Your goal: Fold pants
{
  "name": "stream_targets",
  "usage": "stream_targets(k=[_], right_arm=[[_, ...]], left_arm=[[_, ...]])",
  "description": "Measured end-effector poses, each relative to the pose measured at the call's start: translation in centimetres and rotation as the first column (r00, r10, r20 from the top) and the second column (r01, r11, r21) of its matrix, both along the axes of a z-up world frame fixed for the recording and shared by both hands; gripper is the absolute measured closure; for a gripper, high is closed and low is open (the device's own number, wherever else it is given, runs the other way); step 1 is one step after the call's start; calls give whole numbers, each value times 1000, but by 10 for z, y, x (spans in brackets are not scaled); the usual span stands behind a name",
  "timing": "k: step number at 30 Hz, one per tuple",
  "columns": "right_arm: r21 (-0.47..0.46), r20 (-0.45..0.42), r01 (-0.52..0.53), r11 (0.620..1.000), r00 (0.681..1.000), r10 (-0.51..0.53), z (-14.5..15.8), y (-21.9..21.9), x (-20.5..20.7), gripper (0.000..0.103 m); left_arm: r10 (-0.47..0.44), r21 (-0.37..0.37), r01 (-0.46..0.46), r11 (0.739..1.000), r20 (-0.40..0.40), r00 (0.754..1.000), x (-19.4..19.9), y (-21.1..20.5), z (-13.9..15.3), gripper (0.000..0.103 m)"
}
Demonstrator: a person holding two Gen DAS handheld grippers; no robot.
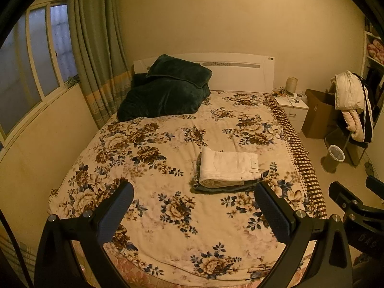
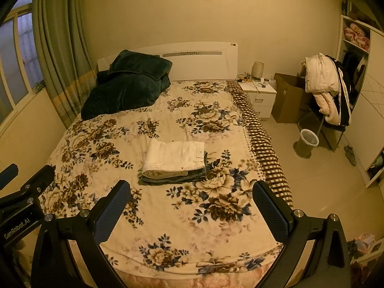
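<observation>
**Two grippers spread and empty above a folded stack**

Both held over the near end of the bed point(image 1: 168, 144), fingers wide apart and pinching nothing: left gripper point(image 1: 194, 212), right gripper point(image 2: 190, 210). White pants point(image 1: 228, 168) point(image 2: 174, 157) folded into a compact rectangle, lying on top of folded blue jeans point(image 1: 216, 188) point(image 2: 172, 180), right of centre on the floral blanket point(image 2: 120, 132). Well clear of both sets of fingers. Dark green quilt point(image 1: 165, 91) heaped at the far left by the headboard point(image 1: 240, 72). White nightstand point(image 2: 260, 94), cardboard box point(image 2: 288, 100), bin point(image 2: 309, 138) and clothes-draped chair point(image 2: 328, 91) on the right.
</observation>
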State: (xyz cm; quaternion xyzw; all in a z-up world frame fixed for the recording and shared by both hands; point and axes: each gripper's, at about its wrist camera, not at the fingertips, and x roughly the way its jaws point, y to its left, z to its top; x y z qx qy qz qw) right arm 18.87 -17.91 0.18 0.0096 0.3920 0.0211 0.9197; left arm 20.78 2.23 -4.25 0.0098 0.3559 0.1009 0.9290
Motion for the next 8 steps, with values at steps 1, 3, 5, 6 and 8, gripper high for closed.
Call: stream_targets(k=[1, 3, 5, 6, 8], right_arm=[[3, 0, 0, 1000, 1000, 0, 0, -1, 0, 0], [1, -1, -2, 1000, 1000, 2, 0, 0, 0, 0], [4, -1, -2, 1000, 1000, 2, -1, -1, -2, 0], [3, -1, -2, 1000, 1000, 2, -2, -2, -3, 0], [5, 0, -3, 1000, 1000, 3, -2, -2, -3, 0]], left_arm=[[1, 0, -1, 1000, 0, 1000, 0, 0, 0, 0], [-1, 0, 1, 1000, 1, 1000, 0, 0, 0, 0], [-7, 0, 7, 1000, 10, 1000, 0, 0, 1, 0], [-10, -1, 10, 1000, 15, 1000, 0, 0, 1, 0], [-14, -2, 14, 1000, 16, 1000, 0, -2, 2, 0]])
